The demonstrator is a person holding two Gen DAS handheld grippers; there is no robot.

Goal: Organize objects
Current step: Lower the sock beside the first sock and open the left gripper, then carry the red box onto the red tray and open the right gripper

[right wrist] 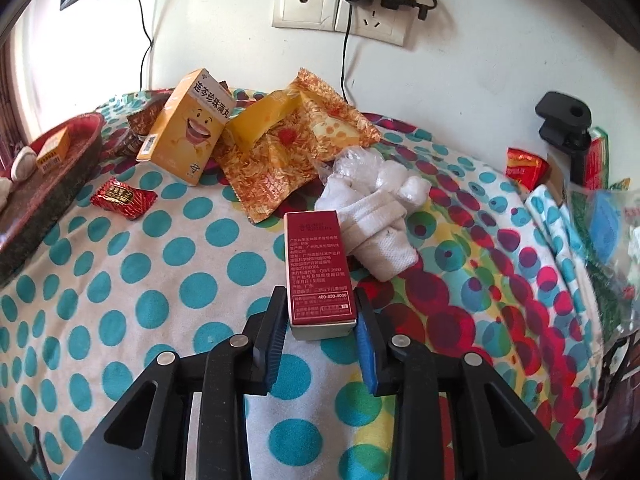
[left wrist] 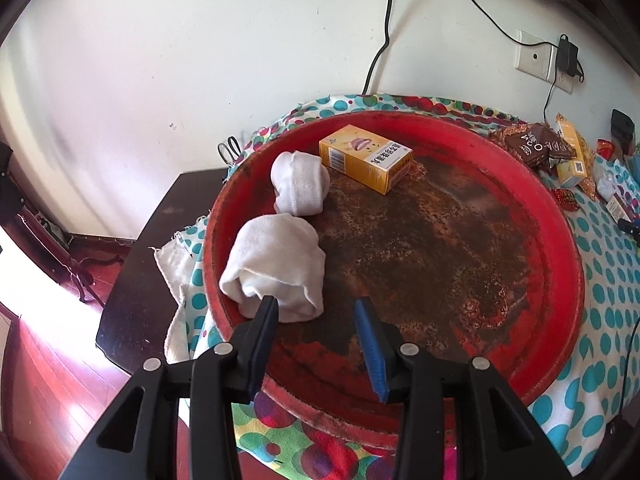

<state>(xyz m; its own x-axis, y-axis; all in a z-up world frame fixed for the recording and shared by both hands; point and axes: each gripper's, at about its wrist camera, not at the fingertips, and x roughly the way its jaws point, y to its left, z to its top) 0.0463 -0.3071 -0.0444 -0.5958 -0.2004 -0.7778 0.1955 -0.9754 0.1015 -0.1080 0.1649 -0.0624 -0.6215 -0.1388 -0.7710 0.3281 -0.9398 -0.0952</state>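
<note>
Red round tray (left wrist: pixel 560 240) on polka-dot cloth (right wrist: pixel 120 280); two rolled white socks (left wrist: pixel 280 268) and yellow box (left wrist: pixel 366 158) inside. Left tongs (left wrist: pixel 316 308) spread wide, empty, one tip touching nearest sock. Right tongs (right wrist: pixel 320 312) clamped on maroon box (right wrist: pixel 318 268), low over cloth. Ahead: white sock bundle (right wrist: pixel 372 220), orange wrappers (right wrist: pixel 280 152), yellow carton (right wrist: pixel 188 128). Maroon box print: "400-830-4000".
</note>
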